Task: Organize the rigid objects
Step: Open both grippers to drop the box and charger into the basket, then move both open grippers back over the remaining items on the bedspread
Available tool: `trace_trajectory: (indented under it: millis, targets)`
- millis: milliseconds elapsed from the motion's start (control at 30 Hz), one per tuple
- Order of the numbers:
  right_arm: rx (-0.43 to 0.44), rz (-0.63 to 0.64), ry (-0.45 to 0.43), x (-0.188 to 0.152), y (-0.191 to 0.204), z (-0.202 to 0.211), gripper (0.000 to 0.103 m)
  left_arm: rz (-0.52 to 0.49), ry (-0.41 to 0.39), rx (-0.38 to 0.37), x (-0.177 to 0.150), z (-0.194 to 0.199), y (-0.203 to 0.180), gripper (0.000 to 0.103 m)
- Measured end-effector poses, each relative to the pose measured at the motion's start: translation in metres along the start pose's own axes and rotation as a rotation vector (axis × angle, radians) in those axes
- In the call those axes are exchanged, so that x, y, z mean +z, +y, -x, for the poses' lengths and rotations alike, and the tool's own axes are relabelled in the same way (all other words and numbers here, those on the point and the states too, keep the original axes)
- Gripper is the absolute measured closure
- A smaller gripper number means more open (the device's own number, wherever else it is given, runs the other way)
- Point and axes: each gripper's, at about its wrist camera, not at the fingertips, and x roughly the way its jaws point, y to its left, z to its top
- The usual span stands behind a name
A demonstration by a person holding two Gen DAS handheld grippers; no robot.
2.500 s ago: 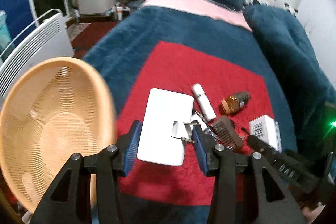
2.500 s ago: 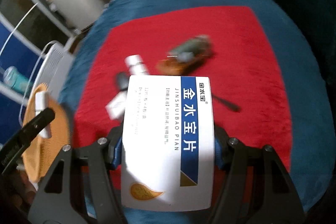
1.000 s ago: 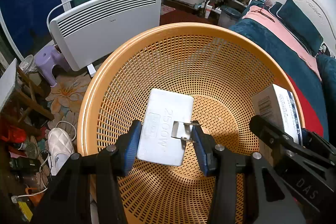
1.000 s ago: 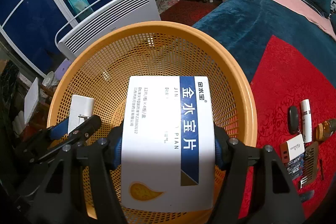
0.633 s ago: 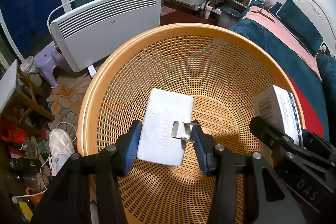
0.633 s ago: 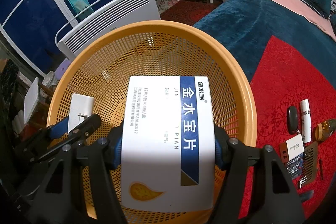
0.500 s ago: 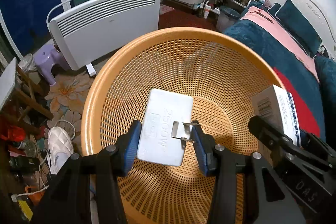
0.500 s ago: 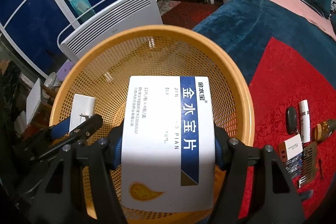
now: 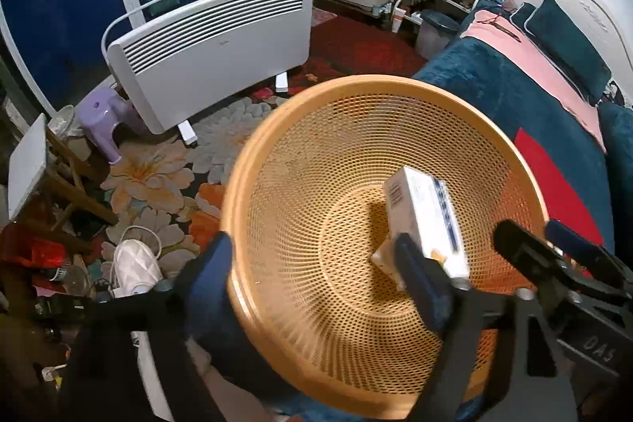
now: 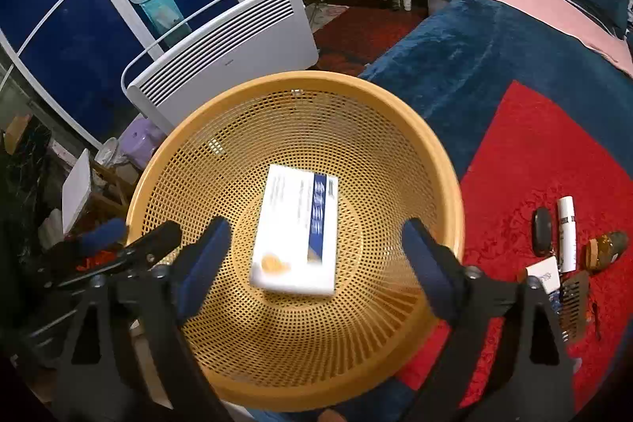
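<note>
Both grippers' jaws were opening — left gripper (image 9: 316, 260), right gripper (image 10: 316, 248) — with the medicine box (image 10: 296, 236) released into the orange basket (image 10: 356, 97).

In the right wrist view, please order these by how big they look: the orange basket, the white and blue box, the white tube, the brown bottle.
1. Orange basket, by far the largest.
2. White and blue box, lying inside the basket.
3. White tube.
4. Brown bottle.

The tube and the bottle look close in size; the tube is longer, so this order is unsure.
</note>
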Motion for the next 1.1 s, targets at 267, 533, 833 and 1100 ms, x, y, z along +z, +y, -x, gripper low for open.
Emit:
trace_trajectory:
  millis: [267,533,833,1100]
  targets:
    - [-0.008,0.01,0.029,-0.003,-0.005,0.001,0.0,-0.006,0.001,-0.012,-0.004,0.002,0.002,0.001]
    - [-0.054,0.029,0.043,-0.007,-0.006,-0.002,0.0,0.02,0.045,0.001,-0.009,-0.006,0.009,0.001]
    - [-0.063,0.03,0.06,-0.012,-0.011,-0.003,0.0,0.003,0.059,0.009,-0.013,-0.007,0.008,0.001]
    - [-0.063,0.058,0.071,-0.017,-0.01,0.0,0.0,-0.009,0.066,0.01,-0.017,-0.004,0.002,0.001]
